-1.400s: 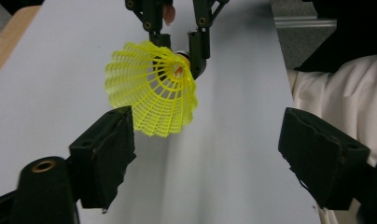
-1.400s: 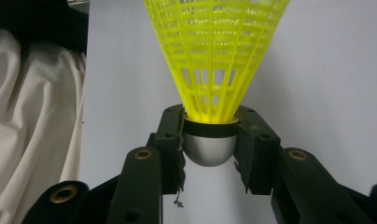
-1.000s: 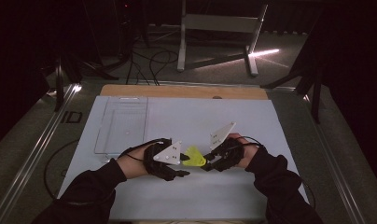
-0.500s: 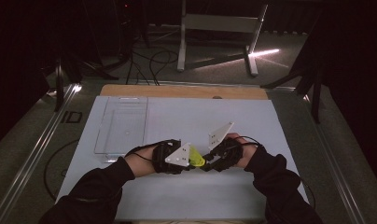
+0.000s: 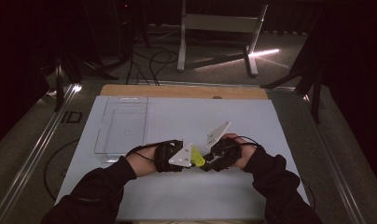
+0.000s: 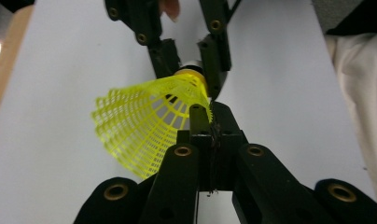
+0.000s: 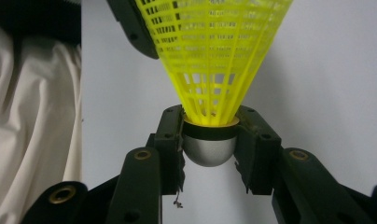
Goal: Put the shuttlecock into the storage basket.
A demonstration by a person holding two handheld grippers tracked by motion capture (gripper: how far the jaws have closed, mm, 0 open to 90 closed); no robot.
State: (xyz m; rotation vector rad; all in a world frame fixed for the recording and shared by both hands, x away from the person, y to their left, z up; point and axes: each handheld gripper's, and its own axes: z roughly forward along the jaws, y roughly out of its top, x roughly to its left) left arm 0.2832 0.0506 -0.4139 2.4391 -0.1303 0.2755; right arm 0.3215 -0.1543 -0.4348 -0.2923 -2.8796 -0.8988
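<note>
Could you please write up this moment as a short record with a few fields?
Object: yellow shuttlecock, plastic mesh skirt, silver-grey cap
Right gripper: shut on the cap, one finger at each side
Left gripper: fingers have just closed, pinching the skirt's edge
Position: held between both grippers above the white mat
Nearby: clear tray, at the left of the mat

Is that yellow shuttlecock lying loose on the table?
No, the right gripper clamps the shuttlecock by its silver head while the left gripper pinches its yellow mesh skirt.
</note>
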